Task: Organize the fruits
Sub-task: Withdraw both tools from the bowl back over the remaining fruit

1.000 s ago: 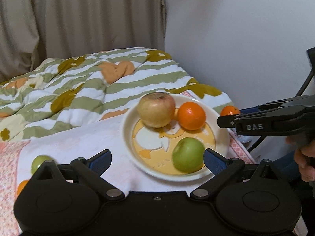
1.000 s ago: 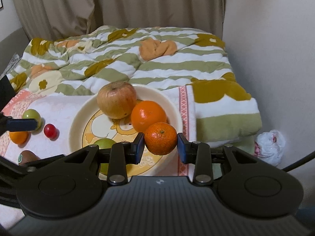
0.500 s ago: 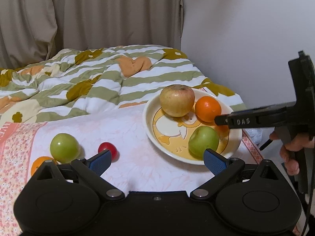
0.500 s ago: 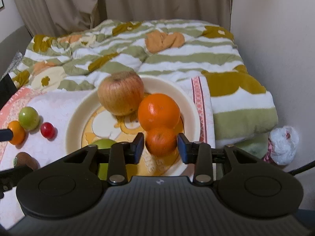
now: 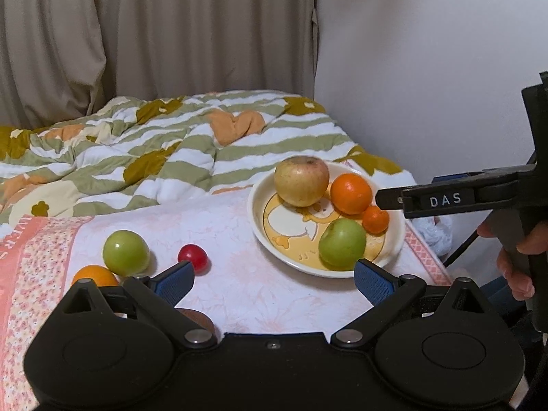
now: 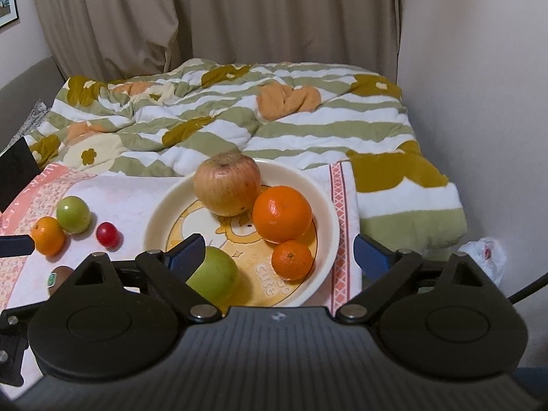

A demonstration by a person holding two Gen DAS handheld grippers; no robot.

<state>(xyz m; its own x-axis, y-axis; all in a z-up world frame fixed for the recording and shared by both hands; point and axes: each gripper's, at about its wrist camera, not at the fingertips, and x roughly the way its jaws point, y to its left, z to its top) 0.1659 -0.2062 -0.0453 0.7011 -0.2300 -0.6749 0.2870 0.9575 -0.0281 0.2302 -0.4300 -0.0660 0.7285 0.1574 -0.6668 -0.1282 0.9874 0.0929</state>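
A cream plate [image 6: 328, 205] [image 5: 257, 202] holds a large apple [image 6: 226, 185], a big orange [image 6: 282, 214], a small mandarin [image 6: 292, 260] [image 5: 375, 219] and a green apple [image 6: 214, 274] [image 5: 341, 244]. My right gripper [image 6: 279, 250] is open and empty just above the plate's near side, the mandarin between its fingers but untouched. My left gripper [image 5: 274, 274] is open and empty over the cloth. Left of the plate lie a green fruit [image 5: 126, 252], a red cherry tomato [image 5: 192, 257], a small orange [image 5: 94, 275] and a brown kiwi [image 6: 58, 274].
The fruit sits on a pink floral cloth [image 5: 239, 284] on a bed. A striped green and white quilt [image 6: 239, 120] lies behind. A wall [image 6: 479, 102] stands on the right, with a white bag [image 6: 486, 257] on the floor below.
My right gripper opened and let go of the mandarin, which now rests on the plate, then drew back. My left gripper moved left and back, bringing the loose fruits into view.
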